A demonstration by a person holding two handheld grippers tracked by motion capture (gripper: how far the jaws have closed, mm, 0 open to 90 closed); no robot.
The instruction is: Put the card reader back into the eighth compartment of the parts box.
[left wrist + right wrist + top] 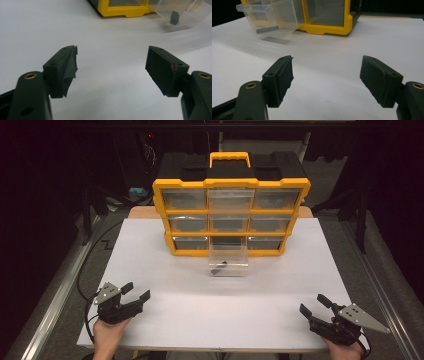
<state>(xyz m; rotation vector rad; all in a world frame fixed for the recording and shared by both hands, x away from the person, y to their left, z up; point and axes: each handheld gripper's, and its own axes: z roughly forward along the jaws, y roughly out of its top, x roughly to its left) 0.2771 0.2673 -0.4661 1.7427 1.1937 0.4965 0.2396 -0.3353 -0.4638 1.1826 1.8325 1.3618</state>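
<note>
Drawer is lying tilted out of the yellow organizer at mid-tabletop, ahead and between us; we are holding left tool and right tool wide and empty, about equally far from it.

The left tool sits at the lower left of the high view, held by a hand entering from the bottom edge, jaws spread wide and pointing up and to the right. The right tool sits at the lower right, gripped by the other hand, jaws equally parted and pointing up and to the left. Both tools hold nothing between their pads.
</note>
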